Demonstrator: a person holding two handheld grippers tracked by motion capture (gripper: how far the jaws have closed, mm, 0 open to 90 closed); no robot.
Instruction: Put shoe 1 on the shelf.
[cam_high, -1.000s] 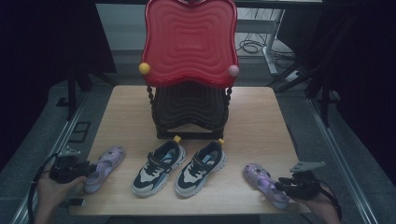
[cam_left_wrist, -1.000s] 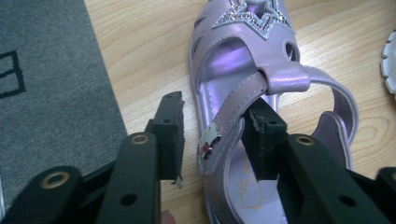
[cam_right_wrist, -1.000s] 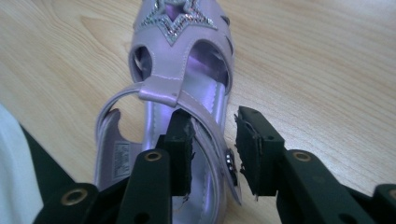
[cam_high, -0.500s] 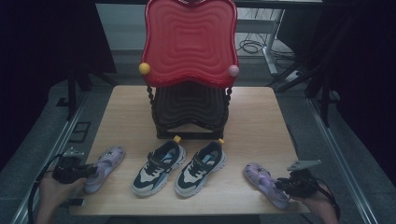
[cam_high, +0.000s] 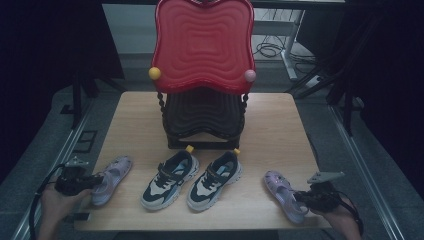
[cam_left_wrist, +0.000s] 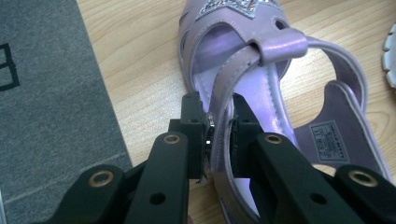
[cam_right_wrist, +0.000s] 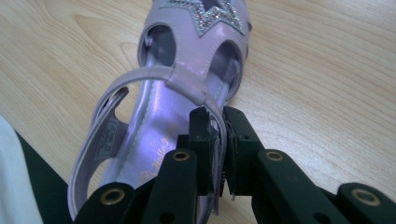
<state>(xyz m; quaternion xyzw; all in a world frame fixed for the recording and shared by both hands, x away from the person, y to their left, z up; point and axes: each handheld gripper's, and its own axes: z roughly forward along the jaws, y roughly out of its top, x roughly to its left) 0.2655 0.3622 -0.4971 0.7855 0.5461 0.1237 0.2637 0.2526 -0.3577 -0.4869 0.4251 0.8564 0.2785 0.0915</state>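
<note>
Gripping both lilac sandals at once, one at each end of the table's near edge!
Left gripper (cam_left_wrist: 219, 135) just closing, jaws nearly together, pinching the side strap of the left sandal (cam_high: 111, 179) by the near-left corner; right gripper (cam_right_wrist: 219, 140) likewise clamped on the strap of the right sandal (cam_high: 284, 194) near the near-right corner. Sneakers (cam_high: 191, 179) sitting between, before the red chair (cam_high: 202, 45).

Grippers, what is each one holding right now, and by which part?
The left gripper has just closed on the left purple sandal by its side strap. The right gripper has just closed on the right purple sandal, also by its side strap.
</note>
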